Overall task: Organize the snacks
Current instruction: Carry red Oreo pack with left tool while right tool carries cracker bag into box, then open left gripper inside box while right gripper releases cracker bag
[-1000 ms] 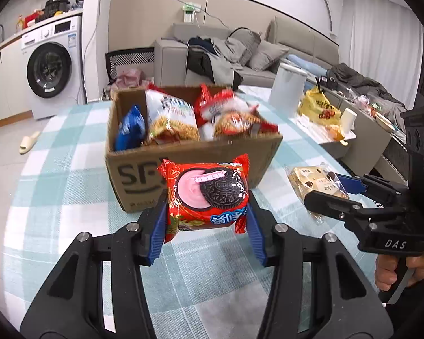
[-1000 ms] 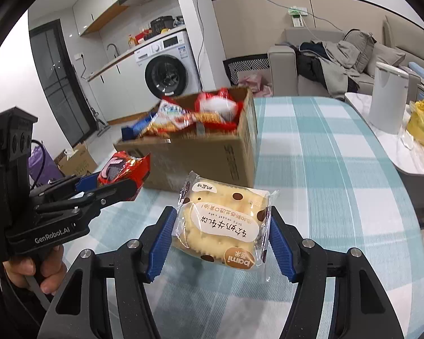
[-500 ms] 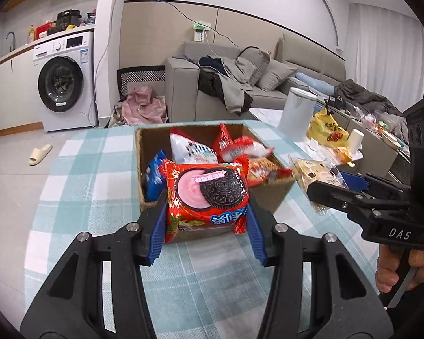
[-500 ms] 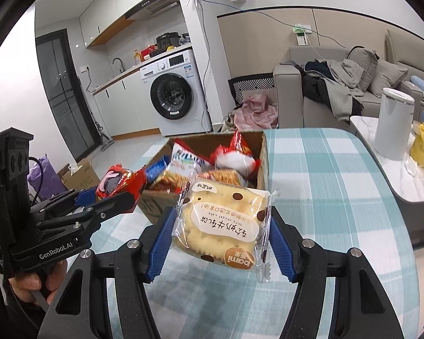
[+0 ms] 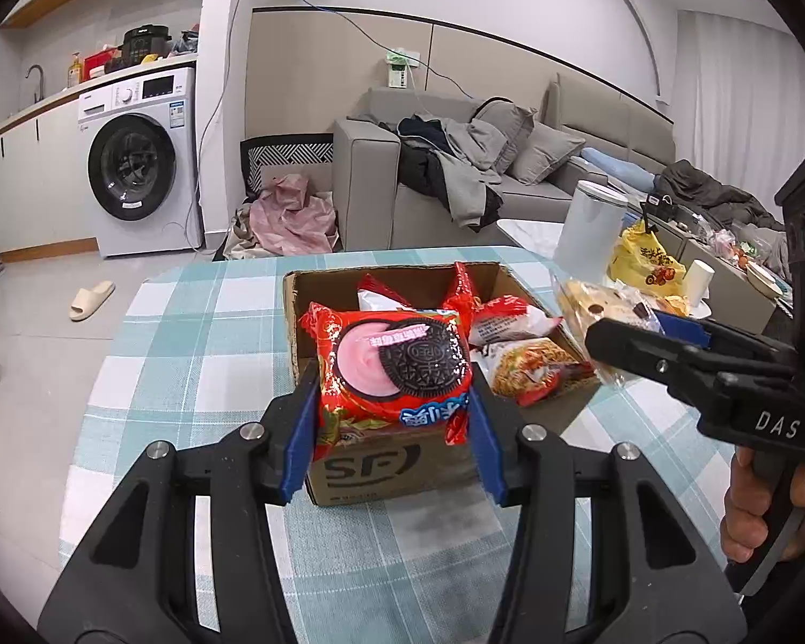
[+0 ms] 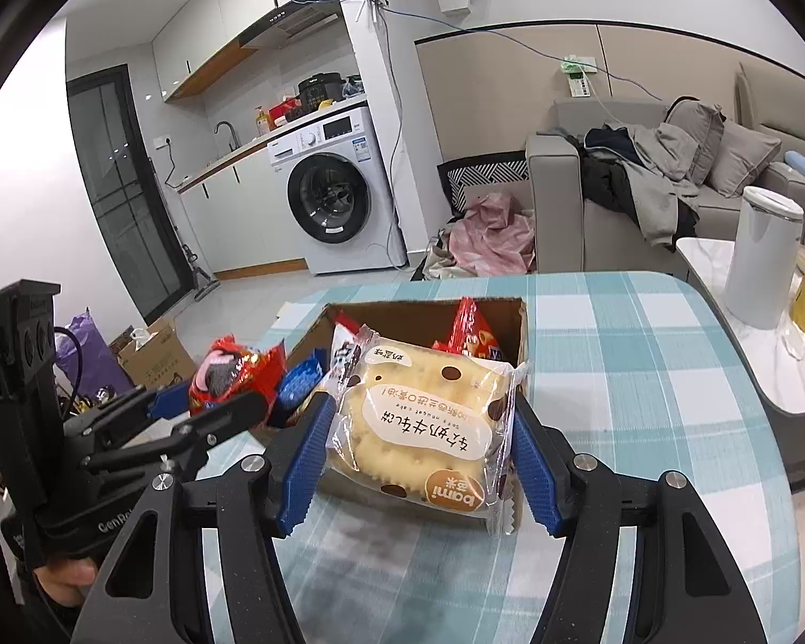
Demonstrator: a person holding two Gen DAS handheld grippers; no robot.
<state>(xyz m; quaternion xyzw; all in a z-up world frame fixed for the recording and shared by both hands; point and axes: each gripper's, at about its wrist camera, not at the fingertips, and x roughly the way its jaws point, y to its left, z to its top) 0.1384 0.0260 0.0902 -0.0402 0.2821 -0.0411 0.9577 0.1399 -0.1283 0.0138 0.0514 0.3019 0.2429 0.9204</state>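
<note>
My left gripper [image 5: 392, 429] is shut on a red Oreo snack pack [image 5: 394, 370] and holds it above the near wall of an open cardboard box [image 5: 381, 469]. My right gripper [image 6: 421, 453] is shut on a clear pack of yellow nougat crackers [image 6: 418, 429], held above the box's near side [image 6: 523, 322]. The box holds several snack bags, among them a red noodle bag [image 5: 531, 367] and a blue pack [image 6: 298, 383]. Each gripper shows in the other's view: the right one [image 5: 638, 338], the left one [image 6: 209, 408].
The box stands on a table with a teal checked cloth [image 5: 198, 333]. A white kettle [image 6: 762, 263] and a yellow bag [image 5: 644, 257] stand on a side table to the right. A washing machine [image 5: 139, 161] and sofa [image 5: 456, 182] lie beyond.
Both grippers have risen and moved forward with their packs, from in front of the box to above its near edge. The box's inside now shows from above.
</note>
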